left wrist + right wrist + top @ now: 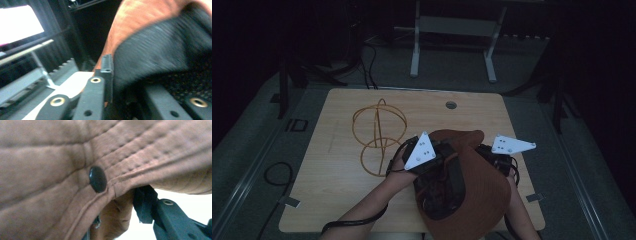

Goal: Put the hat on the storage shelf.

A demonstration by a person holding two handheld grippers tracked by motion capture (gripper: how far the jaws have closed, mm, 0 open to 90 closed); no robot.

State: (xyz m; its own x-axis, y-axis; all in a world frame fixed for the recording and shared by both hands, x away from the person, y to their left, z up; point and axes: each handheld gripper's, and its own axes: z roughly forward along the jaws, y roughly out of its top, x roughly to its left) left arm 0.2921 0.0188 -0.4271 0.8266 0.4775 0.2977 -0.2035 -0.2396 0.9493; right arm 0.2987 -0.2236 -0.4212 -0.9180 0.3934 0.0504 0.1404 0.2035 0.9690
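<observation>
A brown hat [484, 187] is held up between both grippers, its brim pinched by the left gripper [110, 75] and right gripper [140, 205]; carrying toward the wire stand [378, 135] is judged likely next

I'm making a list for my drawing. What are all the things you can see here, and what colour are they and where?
Hat: one, brown with dark lining, near edge of table, held between both claws.
Wire ball stand: one, golden, on the table left of the hat.
Table: one, light wood, centre.
Metal frame: one, grey-white, on the floor beyond the table.
Left claw: one, black, gripping the hat's edge.
Right claw: one, black, under the hat's brim.
</observation>
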